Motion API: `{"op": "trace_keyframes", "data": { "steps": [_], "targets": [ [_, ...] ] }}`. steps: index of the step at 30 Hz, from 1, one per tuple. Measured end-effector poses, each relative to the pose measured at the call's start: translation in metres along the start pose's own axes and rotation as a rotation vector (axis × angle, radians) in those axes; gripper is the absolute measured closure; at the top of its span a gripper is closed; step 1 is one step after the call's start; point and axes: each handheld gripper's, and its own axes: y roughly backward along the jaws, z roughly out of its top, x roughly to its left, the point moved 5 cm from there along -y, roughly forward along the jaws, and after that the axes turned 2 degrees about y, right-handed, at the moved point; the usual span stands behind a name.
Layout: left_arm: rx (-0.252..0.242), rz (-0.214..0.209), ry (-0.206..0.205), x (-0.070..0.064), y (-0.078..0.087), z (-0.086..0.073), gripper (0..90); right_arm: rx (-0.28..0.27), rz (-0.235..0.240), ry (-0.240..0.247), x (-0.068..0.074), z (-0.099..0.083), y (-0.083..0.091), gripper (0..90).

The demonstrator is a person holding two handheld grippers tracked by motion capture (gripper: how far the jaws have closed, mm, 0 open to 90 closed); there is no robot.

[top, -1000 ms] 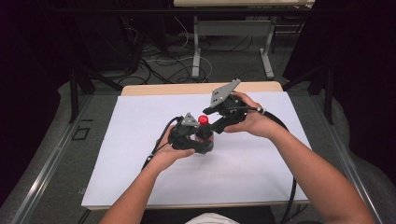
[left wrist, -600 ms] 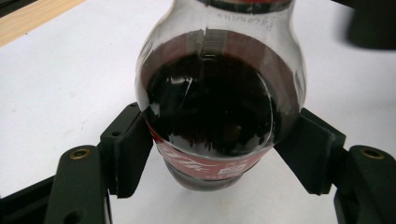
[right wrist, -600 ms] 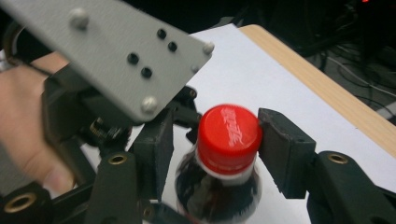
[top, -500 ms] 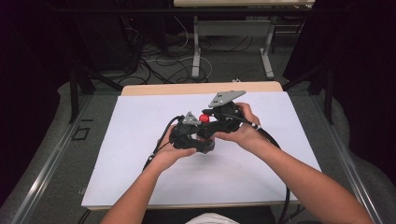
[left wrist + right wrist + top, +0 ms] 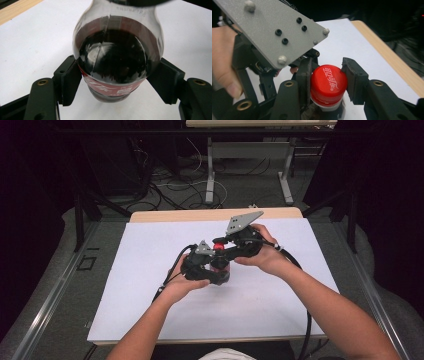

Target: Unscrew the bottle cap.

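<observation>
A cola bottle [image 5: 117,55] with dark drink and a red label is held over the white sheet. My left gripper [image 5: 117,80] is shut on its body, one pad pressed on each side. In the right gripper view, the bottle's red cap [image 5: 328,85] sits between the pads of my right gripper [image 5: 328,78], which is shut on it. In the high view the two grippers meet mid-table, left gripper [image 5: 210,269] low, right gripper [image 5: 226,246] above at the red cap [image 5: 218,246]. The left gripper's grey plate [image 5: 269,30] shows close by in the right gripper view.
A white sheet [image 5: 150,285] covers the table, with a wooden strip [image 5: 200,214] bare at the far edge. Gripper cables trail off the front, one at the right [image 5: 306,320]. Beyond the table are metal legs [image 5: 210,170] and floor cables [image 5: 165,180].
My right gripper has moved left from beside the bottle onto its cap and now grips it. The left gripper kept hold of the bottle and shifted slightly.
</observation>
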Motion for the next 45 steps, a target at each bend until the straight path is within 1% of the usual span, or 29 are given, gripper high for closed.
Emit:
{"op": "trace_keyframes", "data": {
  "steps": [4,6,7,9,10,12,13,14,15,17,18,19,20,22,24,25,26,28,29,31,32,33,34,36,38,41,43,44,45],
  "targets": [
    [0.007,-0.006,-0.025,-0.001,-0.001,0.0,30.9,0.033,0.137,0.066,-0.007,-0.002,0.001,60.5],
    [0.005,-0.012,-0.014,-0.003,-0.001,-0.001,31.0,0.011,0.174,0.074,-0.01,-0.003,0.001,60.4],
    [0.005,-0.012,-0.016,-0.003,-0.002,-0.001,31.0,0.016,0.195,0.078,-0.011,-0.004,0.002,60.4],
    [0.004,-0.012,-0.015,-0.003,-0.002,-0.001,30.9,0.006,0.202,0.1,-0.012,-0.004,0.002,60.2],
    [0.005,-0.008,-0.014,-0.002,-0.002,0.0,30.9,0.015,0.196,0.1,-0.012,-0.004,0.002,59.5],
    [0.0,0.003,-0.015,0.001,0.0,0.0,30.9,0.009,0.158,0.104,-0.01,-0.003,0.002,51.6],
    [-0.004,0.002,-0.001,0.001,0.0,0.0,31.0,0.006,0.137,0.098,-0.01,-0.003,0.002,47.8],
    [-0.007,0.015,-0.012,0.004,0.001,0.001,31.0,0.011,0.116,0.09,-0.009,-0.002,0.003,46.8],
    [-0.012,0.014,0.004,0.004,0.002,0.001,31.0,0.012,0.098,0.077,-0.007,-0.002,0.003,46.4],
    [-0.01,0.023,0.002,0.007,0.003,0.001,31.0,0.017,0.046,0.062,-0.004,-0.002,0.005,45.4],
    [-0.005,0.026,0.009,0.008,0.004,0.001,31.0,0.021,0.023,0.041,-0.001,-0.001,0.005,45.4],
    [-0.009,0.024,0.012,0.008,0.004,0.001,31.0,0.037,0.001,0.039,0.001,-0.001,0.006,45.4],
    [-0.008,0.025,0.013,0.009,0.004,0.001,31.0,0.03,-0.024,0.049,0.002,0.0,0.006,45.6],
    [-0.002,0.026,0.009,0.009,0.004,0.001,31.0,0.023,-0.072,0.019,0.007,0.0,0.006,46.9],
    [-0.007,0.028,-0.002,0.008,0.003,0.002,31.0,0.016,-0.092,0.012,0.011,0.001,0.004,47.7],
    [-0.015,0.034,0.007,0.007,0.002,0.002,31.0,0.022,-0.103,0.019,0.011,0.0,0.004,48.2],
    [-0.012,0.035,0.003,0.006,0.002,0.002,31.1,0.024,-0.108,0.015,0.012,0.001,0.003,48.9],
    [-0.011,0.026,-0.003,0.004,0.001,0.002,31.1,0.031,-0.088,0.023,0.013,0.001,0.003,48.9],
    [-0.008,0.021,-0.006,0.003,0.001,0.002,31.1,0.027,-0.085,0.029,0.013,0.001,0.002,49.1],
    [-0.015,0.019,-0.008,0.001,0.0,0.003,31.1,0.016,-0.078,0.025,0.013,0.001,0.0,49.2],
    [-0.003,0.014,-0.022,0.002,0.001,0.003,31.0,0.019,-0.069,0.027,0.013,0.001,-0.001,50.0],
    [0.005,0.014,-0.022,0.001,0.001,0.003,31.1,0.015,-0.068,0.03,0.011,0.001,-0.001,51.6],
    [0.006,0.018,-0.021,0.0,0.001,0.003,31.1,0.022,-0.066,0.027,0.011,0.001,-0.002,52.9],
    [0.008,0.013,-0.023,-0.001,0.0,0.003,31.1,0.024,-0.052,0.027,0.01,0.001,-0.002,55.0],
    [0.008,0.009,-0.02,-0.002,0.0,0.002,31.1,0.037,-0.049,0.044,0.007,0.001,-0.002,59.3],
    [0.009,0.004,-0.021,-0.002,0.0,0.002,31.1,0.049,-0.002,0.014,0.004,0.001,-0.001,60.0],
    [0.008,0.005,-0.023,-0.002,0.0,0.001,31.1,0.052,0.02,0.021,0.001,0.002,-0.001,60.3],
    [0.005,0.004,-0.027,-0.002,0.0,0.001,31.1,0.057,0.034,0.019,0.001,0.002,-0.001,60.4],
    [0.003,0.002,-0.028,-0.002,0.0,0.001,31.1,0.067,0.053,0.029,0.001,0.002,0.0,60.4]
  ]
}}
